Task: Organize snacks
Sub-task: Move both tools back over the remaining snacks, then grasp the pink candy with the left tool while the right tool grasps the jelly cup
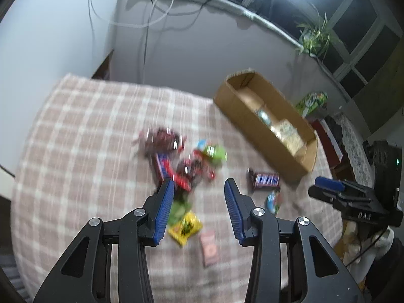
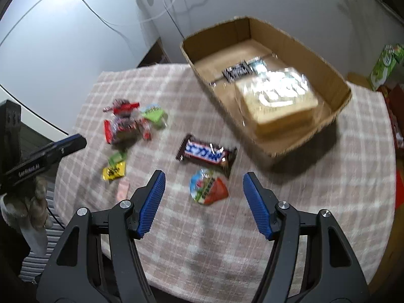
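The right gripper (image 2: pixel 204 200) hangs with jaws apart and empty above a round red-and-white foil snack packet (image 2: pixel 208 186) and a brown chocolate bar (image 2: pixel 207 154). The left gripper (image 1: pixel 199 210), likewise parted and empty, hovers over a yellow sachet (image 1: pixel 185 228) and a red-and-green wrapper heap (image 1: pixel 186 161). The brown cardboard box (image 2: pixel 335 115) on the pink checked cloth (image 2: pixel 176 240) holds only a few items, so most sorting appears left.

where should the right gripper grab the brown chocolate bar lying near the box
Across the middle of the chocolate bar, coming down from above with the right gripper. It lies flat on the checked cloth, long and narrow, so its short width probably fits between the open jaws.
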